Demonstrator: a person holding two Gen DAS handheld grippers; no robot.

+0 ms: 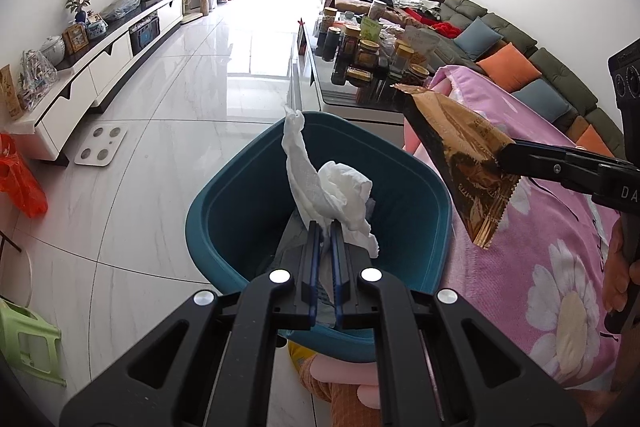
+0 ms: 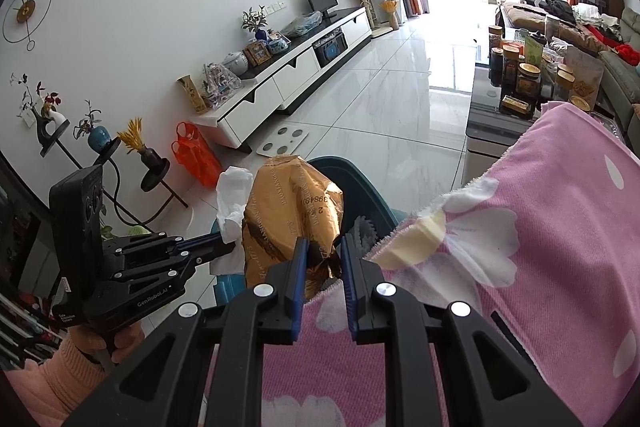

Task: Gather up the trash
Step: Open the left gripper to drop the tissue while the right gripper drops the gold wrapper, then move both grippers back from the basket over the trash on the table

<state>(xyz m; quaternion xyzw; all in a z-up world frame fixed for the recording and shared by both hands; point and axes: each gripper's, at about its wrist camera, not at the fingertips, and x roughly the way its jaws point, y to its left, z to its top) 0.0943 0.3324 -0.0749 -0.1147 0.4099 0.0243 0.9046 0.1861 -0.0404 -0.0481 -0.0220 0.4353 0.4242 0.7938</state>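
Nearly closed, the left gripper (image 1: 325, 227) jaws pinch a crumpled white tissue (image 1: 328, 187) above the teal trash bin (image 1: 240, 211). Right gripper (image 2: 323, 247) jaws narrowly clamp a gold snack wrapper (image 2: 292, 203) over the pink floral blanket (image 2: 560, 227). Wrapper and tissue hide most of the bin's interior. Jars crowd the desk (image 1: 340, 99) beyond.
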